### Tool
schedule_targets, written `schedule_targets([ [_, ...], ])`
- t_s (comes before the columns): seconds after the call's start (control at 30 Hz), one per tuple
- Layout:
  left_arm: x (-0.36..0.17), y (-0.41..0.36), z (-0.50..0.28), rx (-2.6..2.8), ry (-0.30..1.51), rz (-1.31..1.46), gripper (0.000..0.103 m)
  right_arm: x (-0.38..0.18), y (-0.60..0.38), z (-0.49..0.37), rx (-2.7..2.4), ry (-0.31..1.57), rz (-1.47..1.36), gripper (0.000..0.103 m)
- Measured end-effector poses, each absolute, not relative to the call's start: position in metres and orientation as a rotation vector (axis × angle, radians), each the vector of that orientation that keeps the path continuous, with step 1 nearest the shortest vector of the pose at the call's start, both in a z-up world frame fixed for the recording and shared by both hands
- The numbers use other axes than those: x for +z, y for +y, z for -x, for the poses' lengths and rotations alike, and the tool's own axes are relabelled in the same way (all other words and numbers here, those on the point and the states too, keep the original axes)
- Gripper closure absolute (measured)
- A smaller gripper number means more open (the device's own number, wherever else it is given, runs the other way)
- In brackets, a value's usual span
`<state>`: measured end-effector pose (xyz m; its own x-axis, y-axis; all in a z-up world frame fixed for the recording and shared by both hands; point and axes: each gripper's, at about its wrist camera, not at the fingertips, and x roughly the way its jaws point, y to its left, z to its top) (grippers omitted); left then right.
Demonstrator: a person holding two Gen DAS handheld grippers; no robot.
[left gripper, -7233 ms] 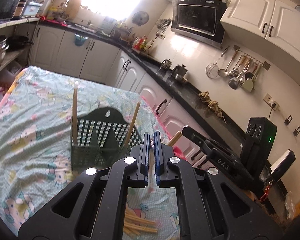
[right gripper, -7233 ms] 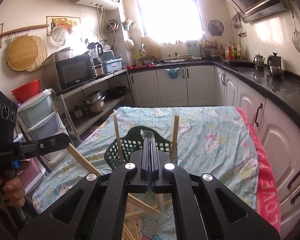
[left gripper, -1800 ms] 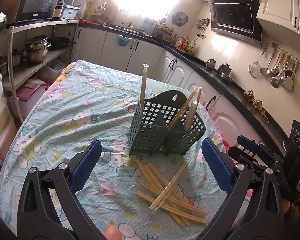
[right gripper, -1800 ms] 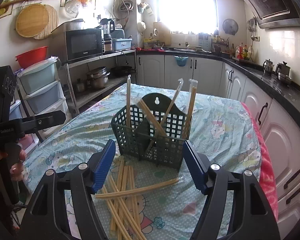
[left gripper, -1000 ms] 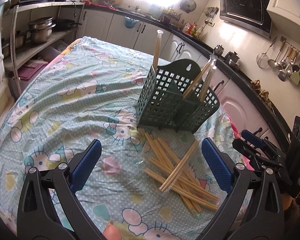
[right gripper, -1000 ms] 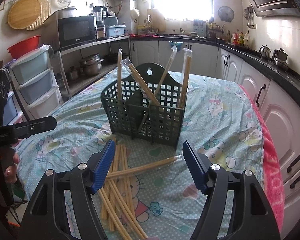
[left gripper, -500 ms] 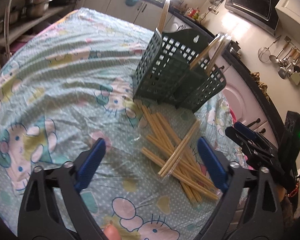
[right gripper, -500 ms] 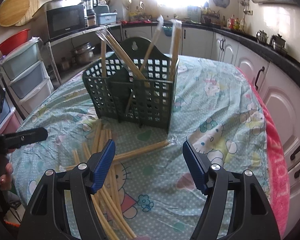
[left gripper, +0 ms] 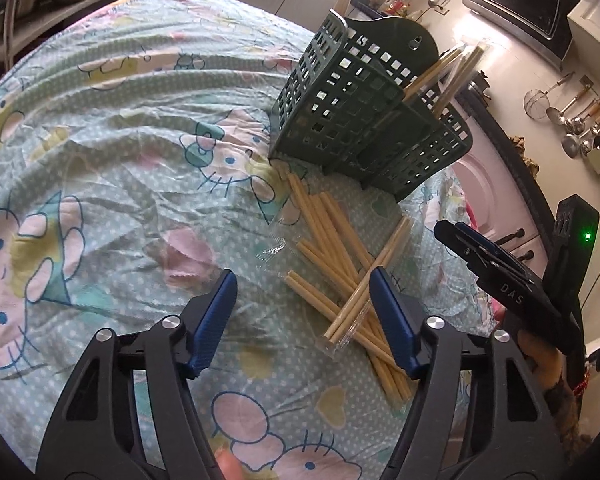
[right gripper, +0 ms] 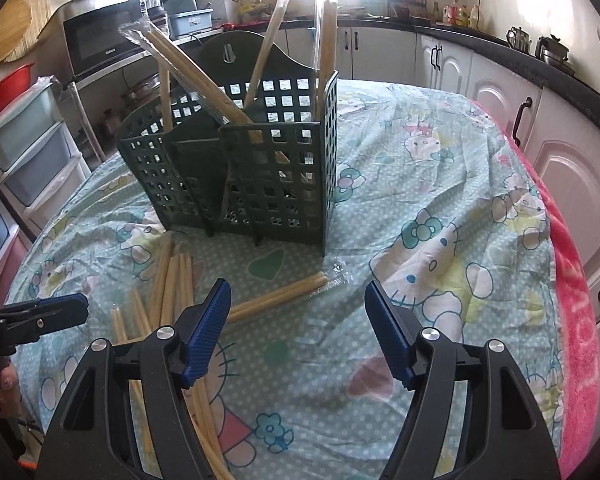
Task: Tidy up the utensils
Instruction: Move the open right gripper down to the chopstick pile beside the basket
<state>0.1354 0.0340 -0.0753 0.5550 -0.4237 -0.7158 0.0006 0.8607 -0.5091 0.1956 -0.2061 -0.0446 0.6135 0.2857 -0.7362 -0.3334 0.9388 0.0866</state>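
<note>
A dark green slotted utensil basket (left gripper: 364, 120) (right gripper: 256, 168) stands on the cartoon-print tablecloth with several wrapped bamboo chopstick pairs leaning in it. More wrapped chopsticks (left gripper: 332, 248) (right gripper: 168, 292) lie loose in a pile in front of it. One wrapped pair (left gripper: 374, 280) (right gripper: 280, 294) lies across the top of the pile. My left gripper (left gripper: 302, 308) is open and low over the near end of the pile. My right gripper (right gripper: 298, 324) is open just above the crossing pair. Both are empty.
The table edge with a pink cloth (right gripper: 572, 280) runs along the right, next to white cabinets (right gripper: 560, 168). Shelves with a microwave (right gripper: 100, 44) and plastic drawers (right gripper: 28, 152) stand to the left. The other gripper shows at the side of each view (left gripper: 500, 280) (right gripper: 32, 314).
Both grippers have come down and closer to the loose chopsticks. The left gripper's jaws have narrowed somewhat but stay open. The chopsticks and basket have not moved.
</note>
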Motion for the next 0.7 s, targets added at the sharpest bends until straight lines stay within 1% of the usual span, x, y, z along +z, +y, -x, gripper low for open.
schedule_targets([
  [0.23, -0.084, 0.034, -0.146, -0.255, 0.976, 0.503, 0.059, -0.049, -0.207, -0.209, 0.347, 0.855, 0.045, 0.036],
  [0.37, -0.090, 0.034, -0.149, -0.241, 0.988, 0.504, 0.064, -0.052, -0.210, -0.217, 0.338, 0.869, 0.033, 0.037],
  [0.57, -0.093, 0.036, -0.153, -0.230, 0.988, 0.504, 0.074, -0.063, -0.214, -0.233, 0.326, 0.913, -0.012, 0.045],
  [0.63, -0.094, 0.037, -0.154, -0.224, 0.989, 0.500, 0.080, -0.066, -0.215, -0.239, 0.325, 0.928, -0.033, 0.048],
  [0.7, -0.095, 0.038, -0.155, -0.220, 0.990, 0.499, 0.083, -0.070, -0.217, -0.243, 0.322, 0.941, -0.050, 0.050],
])
